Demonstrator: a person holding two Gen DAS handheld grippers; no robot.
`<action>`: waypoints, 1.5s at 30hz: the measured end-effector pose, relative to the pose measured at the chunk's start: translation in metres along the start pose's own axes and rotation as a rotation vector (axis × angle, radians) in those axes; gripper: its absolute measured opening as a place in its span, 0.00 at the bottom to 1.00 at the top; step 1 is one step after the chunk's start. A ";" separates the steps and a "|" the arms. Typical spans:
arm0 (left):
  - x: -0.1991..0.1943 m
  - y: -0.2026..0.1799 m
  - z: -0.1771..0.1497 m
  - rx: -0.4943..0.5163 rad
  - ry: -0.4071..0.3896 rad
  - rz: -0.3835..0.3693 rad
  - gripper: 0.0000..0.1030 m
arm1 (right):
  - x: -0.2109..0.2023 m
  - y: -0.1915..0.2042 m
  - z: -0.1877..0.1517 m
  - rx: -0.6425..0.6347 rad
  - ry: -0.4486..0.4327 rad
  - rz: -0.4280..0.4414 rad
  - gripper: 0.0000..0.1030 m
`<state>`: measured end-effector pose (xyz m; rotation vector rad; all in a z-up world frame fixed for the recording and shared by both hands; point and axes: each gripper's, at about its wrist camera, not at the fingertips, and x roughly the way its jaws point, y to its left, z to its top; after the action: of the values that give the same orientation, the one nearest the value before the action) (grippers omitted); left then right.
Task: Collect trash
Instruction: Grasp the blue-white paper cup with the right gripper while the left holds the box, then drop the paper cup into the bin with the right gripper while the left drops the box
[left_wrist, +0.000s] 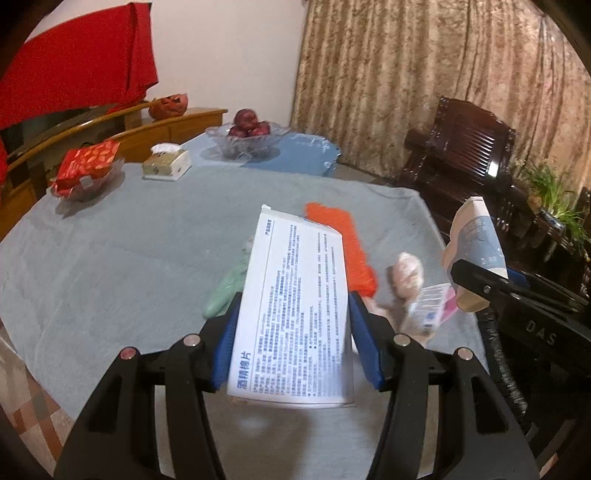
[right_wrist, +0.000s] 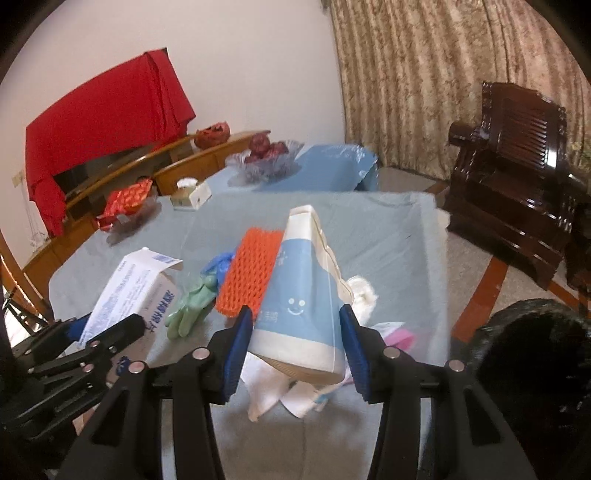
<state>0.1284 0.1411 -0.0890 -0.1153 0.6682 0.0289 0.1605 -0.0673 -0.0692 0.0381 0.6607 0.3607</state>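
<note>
My left gripper (left_wrist: 295, 308) is shut on a white printed box (left_wrist: 291, 266), held tilted above the grey-clothed table (left_wrist: 110, 258). My right gripper (right_wrist: 295, 317) is shut on a blue-and-cream carton (right_wrist: 303, 280), also lifted off the cloth. In the left wrist view that carton (left_wrist: 476, 236) shows at the right. Below lie an orange mesh (right_wrist: 251, 273), a green glove (right_wrist: 192, 306), a blue glove (right_wrist: 218, 262), a crumpled tissue (left_wrist: 406, 273), a small pink-and-white packet (left_wrist: 432, 306) and white paper (right_wrist: 273, 398).
At the table's far side stand a tissue box (left_wrist: 166, 164), a glass bowl of red fruit (left_wrist: 247, 136) and a dish with a red packet (left_wrist: 86, 166). A dark wooden armchair (right_wrist: 517, 166) stands to the right. A black bag (right_wrist: 535, 369) sits low right.
</note>
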 end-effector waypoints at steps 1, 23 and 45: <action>-0.002 -0.006 0.001 0.004 -0.004 -0.007 0.52 | -0.008 -0.004 0.001 0.005 -0.011 -0.003 0.46; -0.028 -0.179 -0.003 0.186 -0.026 -0.286 0.52 | -0.140 -0.118 -0.035 0.129 -0.117 -0.213 0.46; 0.022 -0.290 -0.036 0.305 0.105 -0.514 0.76 | -0.157 -0.219 -0.108 0.278 -0.002 -0.445 0.64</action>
<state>0.1421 -0.1515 -0.1024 0.0080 0.7245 -0.5743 0.0492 -0.3341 -0.0942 0.1529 0.6927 -0.1609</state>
